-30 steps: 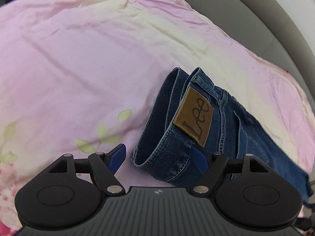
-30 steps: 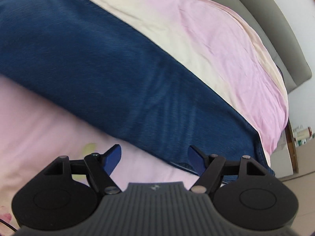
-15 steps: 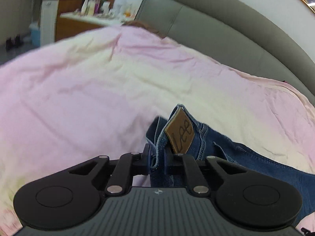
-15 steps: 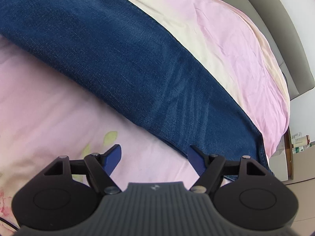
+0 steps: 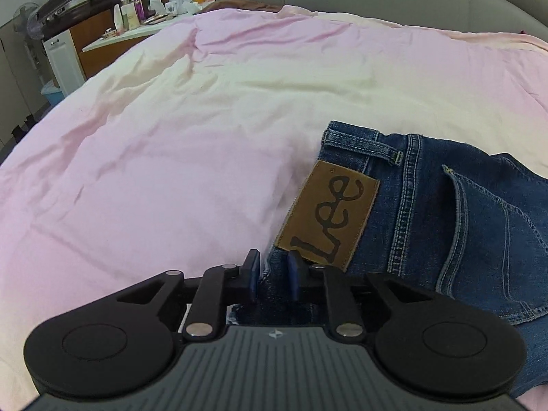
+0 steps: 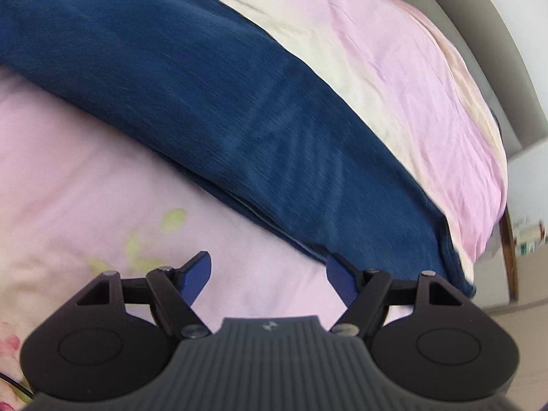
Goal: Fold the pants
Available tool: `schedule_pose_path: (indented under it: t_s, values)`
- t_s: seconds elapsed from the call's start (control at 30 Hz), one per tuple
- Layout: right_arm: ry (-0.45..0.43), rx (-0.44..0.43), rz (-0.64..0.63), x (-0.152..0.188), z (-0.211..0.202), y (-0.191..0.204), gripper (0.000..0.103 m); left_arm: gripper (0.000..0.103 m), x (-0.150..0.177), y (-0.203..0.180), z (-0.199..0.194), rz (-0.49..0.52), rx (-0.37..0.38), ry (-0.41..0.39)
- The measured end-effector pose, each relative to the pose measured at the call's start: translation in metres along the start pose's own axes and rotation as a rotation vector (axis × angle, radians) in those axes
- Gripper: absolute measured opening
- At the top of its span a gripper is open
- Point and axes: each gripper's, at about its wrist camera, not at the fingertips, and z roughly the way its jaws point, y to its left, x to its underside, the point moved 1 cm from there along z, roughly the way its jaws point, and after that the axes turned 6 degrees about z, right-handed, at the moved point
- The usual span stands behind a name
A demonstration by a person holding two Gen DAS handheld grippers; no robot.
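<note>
Left tool (image 5: 273, 275) pinches jeans (image 5: 445, 212) waistband; right tool (image 6: 267, 279) gapes over the leg.

The left black two-finger gripper with blue pads (image 5: 274, 275) has its jaws drawn close together, pinching the waistband edge of the dark blue denim jeans (image 5: 445, 226). The right black two-finger gripper with blue pads (image 6: 269, 274) hangs low with its jaws spread wide, nothing held between them.

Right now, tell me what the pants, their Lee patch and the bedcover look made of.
Pants: blue denim, matte, with pale contrast stitching. Lee patch: tan leather or imitation, smooth, its lettering dark. Bedcover: thin woven cloth, probably cotton, softly creased, pink fading to cream.
</note>
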Motion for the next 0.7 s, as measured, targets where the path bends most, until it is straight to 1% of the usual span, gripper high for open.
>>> schedule_pose_path:
  t_s: [0.07,0.13,0.2,0.27,0.3,0.33,0.43,0.5,0.53,0.57,0.6,0.67,0.7]
  values:
    - [0.030,0.004,0.095,0.009,0.008,-0.027,0.070,0.042,-0.001,0.003,-0.013,0.003,-0.019,-0.019]
    - [0.048,0.000,0.226,0.020,0.016,-0.061,0.069,0.049,-0.003,0.004,-0.028,0.005,-0.026,-0.030]
    - [0.055,0.002,0.353,0.035,0.022,-0.093,0.067,0.049,-0.006,-0.003,-0.046,0.023,-0.010,-0.050]
    - [0.062,0.024,0.478,0.051,0.031,-0.129,0.056,0.049,-0.009,-0.018,-0.062,0.058,0.020,-0.058]
    - [0.057,0.027,0.534,0.059,0.034,-0.146,0.055,0.049,-0.009,-0.026,-0.068,0.070,0.043,-0.056]
    - [0.050,0.031,0.584,0.068,0.037,-0.159,0.054,0.049,-0.011,-0.036,-0.071,0.078,0.071,-0.049]
    - [0.001,0.048,0.714,0.079,0.051,-0.208,0.043,0.049,-0.013,-0.065,-0.075,0.088,0.118,-0.027]
    - [-0.037,0.051,0.785,0.081,0.061,-0.236,0.035,0.049,-0.014,-0.086,-0.071,0.081,0.153,-0.020]
    - [-0.057,0.049,0.816,0.080,0.067,-0.249,0.027,0.049,-0.016,-0.097,-0.067,0.083,0.176,-0.010]
    - [-0.070,0.045,0.837,0.079,0.075,-0.259,0.022,0.049,-0.017,-0.108,-0.063,0.091,0.196,0.002]
    - [-0.075,0.047,0.852,0.079,0.083,-0.268,0.020,0.049,-0.019,-0.118,-0.059,0.105,0.210,0.013]
    - [-0.056,0.044,0.857,0.071,0.110,-0.284,0.013,0.049,-0.024,-0.137,-0.049,0.131,0.214,0.038]
    - [-0.044,0.043,0.862,0.071,0.123,-0.292,0.013,0.049,-0.025,-0.145,-0.044,0.144,0.205,0.048]
